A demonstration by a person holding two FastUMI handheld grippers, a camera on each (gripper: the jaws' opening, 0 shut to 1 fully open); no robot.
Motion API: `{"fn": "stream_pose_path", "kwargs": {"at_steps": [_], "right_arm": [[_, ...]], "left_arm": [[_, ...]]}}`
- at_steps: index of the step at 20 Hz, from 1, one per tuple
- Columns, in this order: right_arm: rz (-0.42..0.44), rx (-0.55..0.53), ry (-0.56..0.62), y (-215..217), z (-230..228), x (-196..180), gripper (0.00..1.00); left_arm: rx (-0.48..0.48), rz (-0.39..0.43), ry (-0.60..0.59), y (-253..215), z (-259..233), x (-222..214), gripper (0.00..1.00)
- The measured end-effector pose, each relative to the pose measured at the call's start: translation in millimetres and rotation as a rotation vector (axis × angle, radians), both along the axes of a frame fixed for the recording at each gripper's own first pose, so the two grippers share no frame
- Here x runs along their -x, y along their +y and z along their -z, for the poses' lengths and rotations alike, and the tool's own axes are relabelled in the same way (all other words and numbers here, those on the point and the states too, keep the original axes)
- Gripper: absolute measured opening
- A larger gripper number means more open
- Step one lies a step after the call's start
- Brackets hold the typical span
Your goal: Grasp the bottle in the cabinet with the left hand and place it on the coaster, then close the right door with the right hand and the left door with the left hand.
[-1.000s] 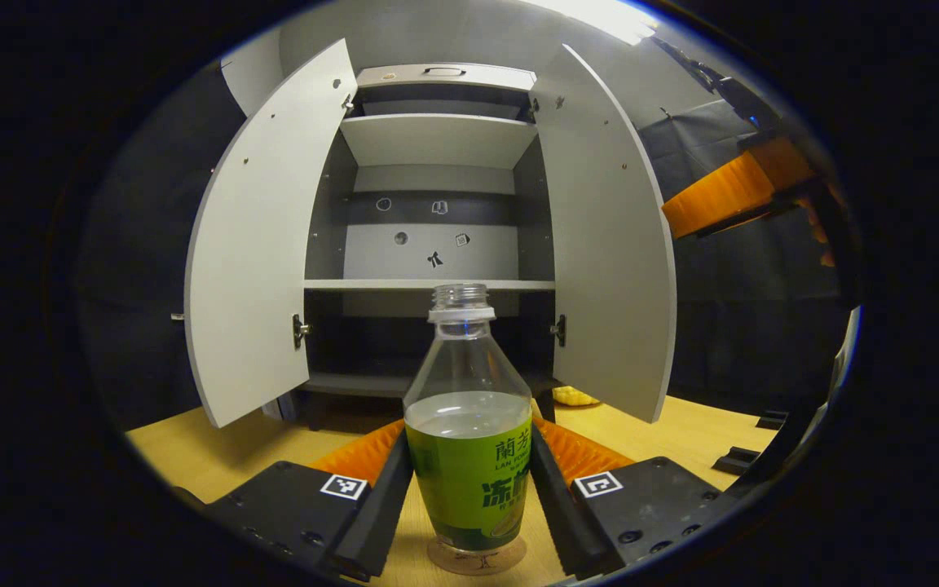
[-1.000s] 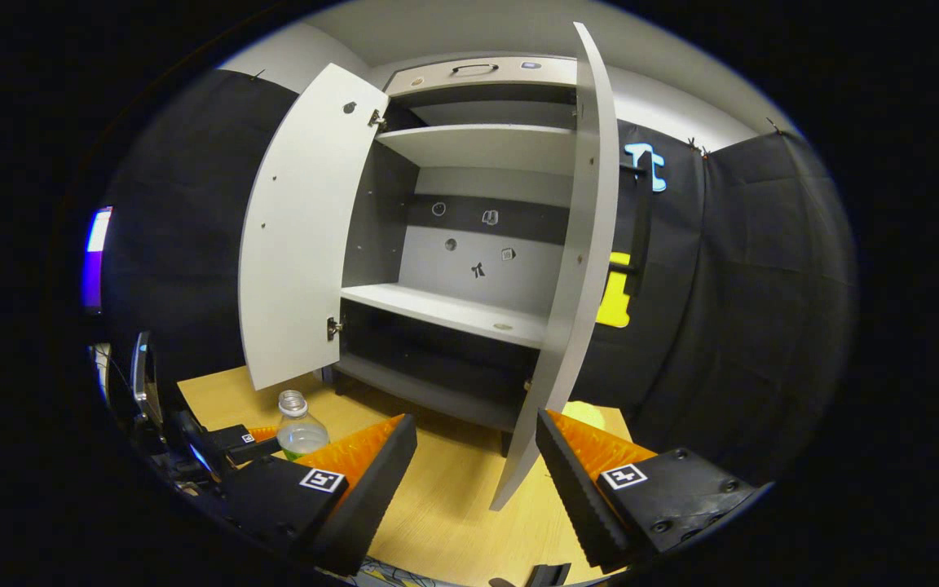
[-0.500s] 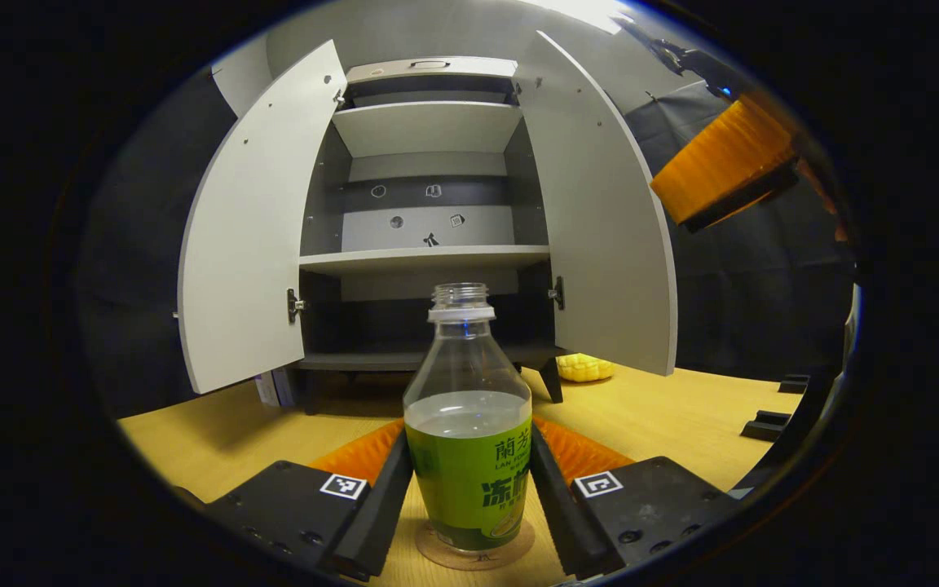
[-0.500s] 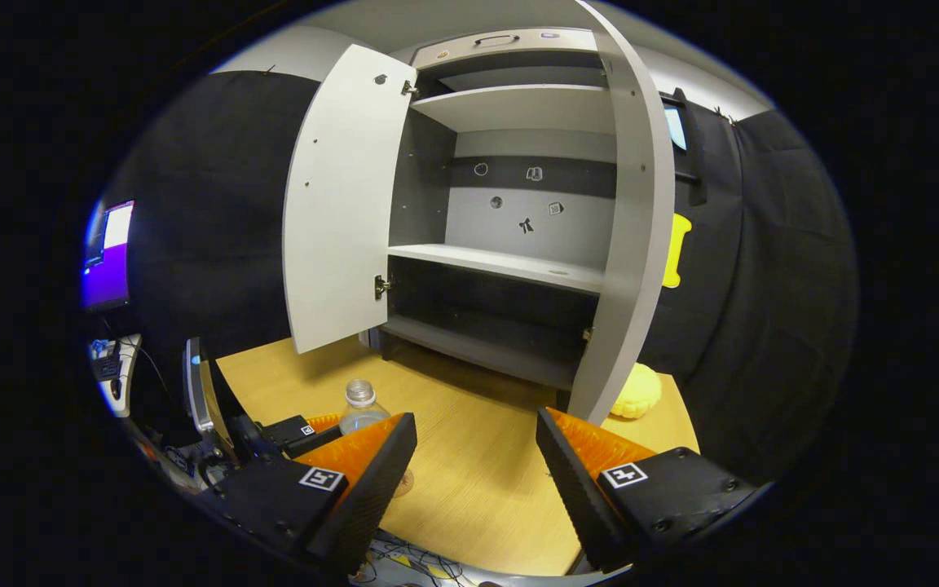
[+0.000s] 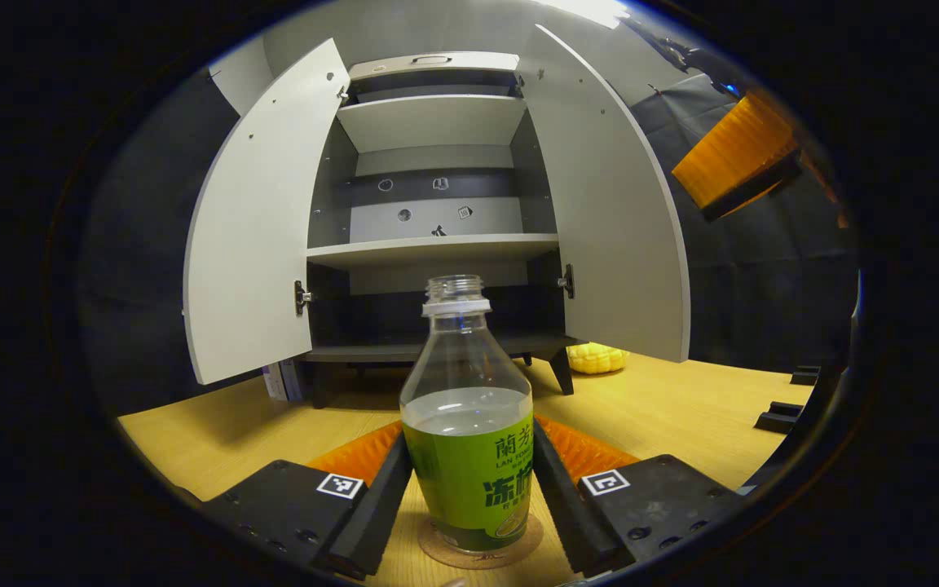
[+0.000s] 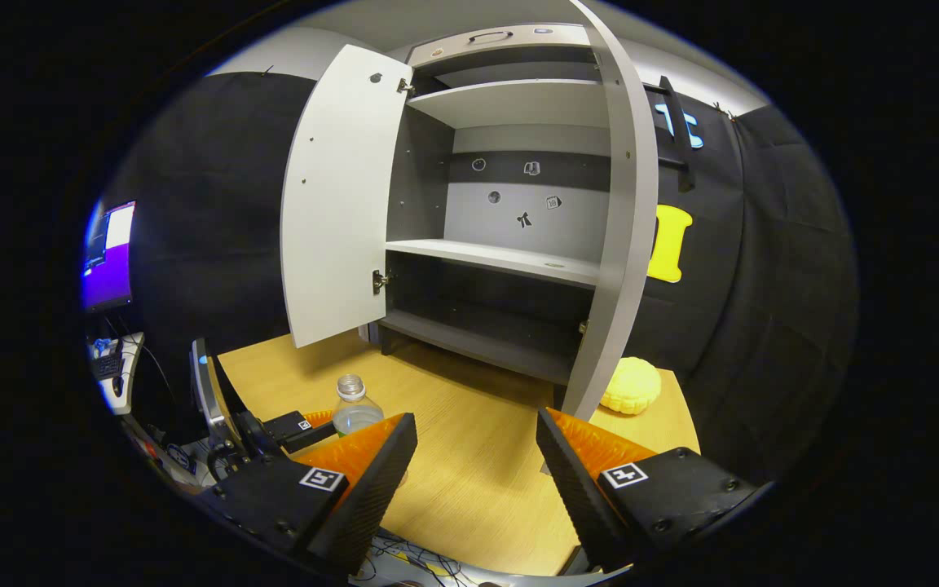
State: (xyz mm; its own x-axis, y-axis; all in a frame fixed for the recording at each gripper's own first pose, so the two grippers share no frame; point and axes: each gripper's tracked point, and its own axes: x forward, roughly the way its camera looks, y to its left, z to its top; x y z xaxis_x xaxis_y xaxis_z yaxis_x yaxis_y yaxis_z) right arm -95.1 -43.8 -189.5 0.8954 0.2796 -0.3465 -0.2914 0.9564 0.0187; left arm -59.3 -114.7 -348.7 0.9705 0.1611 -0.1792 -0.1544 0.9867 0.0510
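A clear bottle (image 5: 467,424) with a green label and no cap stands upright on a round brown coaster (image 5: 437,548) on the wooden table. My left gripper (image 5: 469,465) is shut on it, a finger pressed to each side of the label. Beyond it the grey cabinet (image 5: 433,249) has its left door (image 5: 253,220) and right door (image 5: 612,212) swung wide. My right gripper (image 6: 476,456) is open and holds nothing, short of the right door (image 6: 616,220), whose edge faces it. The bottle (image 6: 353,405) and the left gripper (image 6: 298,425) are low at the left there.
A yellow corn-like toy (image 5: 597,358) lies on the table by the cabinet's right foot, below the right door. Small black blocks (image 5: 779,416) sit at the table's right edge. A lit screen (image 6: 107,253) is off to the left. The cabinet shelves are bare.
The left gripper has come down and back with the bottle, which now rests on the coaster. The right gripper has drawn back from the right door's edge, which had stood between its fingers.
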Motion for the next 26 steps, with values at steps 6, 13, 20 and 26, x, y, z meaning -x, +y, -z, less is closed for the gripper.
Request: {"fn": "stream_pose_path", "kwargs": {"at_steps": [6,13,20,26], "right_arm": [[-0.009,-0.013,-0.001,-0.1,0.2,0.3,0.98],[0.029,-0.045,-0.056,-16.7,-36.5,-10.7,0.98],[0.184,-0.072,-0.147,-79.2,-98.7,-24.6,0.98],[0.386,-0.145,-0.127,-150.4,-117.4,-40.7,0.98]], "left_arm": [[-0.028,0.007,-0.026,-3.7,-18.9,-1.0,0.96],[0.011,0.000,-0.054,9.3,-75.1,-11.0,0.96],[-0.013,0.044,-0.113,20.0,-170.0,-23.3,0.96],[0.024,0.150,-0.131,31.2,-261.6,-31.2,0.96]]}}
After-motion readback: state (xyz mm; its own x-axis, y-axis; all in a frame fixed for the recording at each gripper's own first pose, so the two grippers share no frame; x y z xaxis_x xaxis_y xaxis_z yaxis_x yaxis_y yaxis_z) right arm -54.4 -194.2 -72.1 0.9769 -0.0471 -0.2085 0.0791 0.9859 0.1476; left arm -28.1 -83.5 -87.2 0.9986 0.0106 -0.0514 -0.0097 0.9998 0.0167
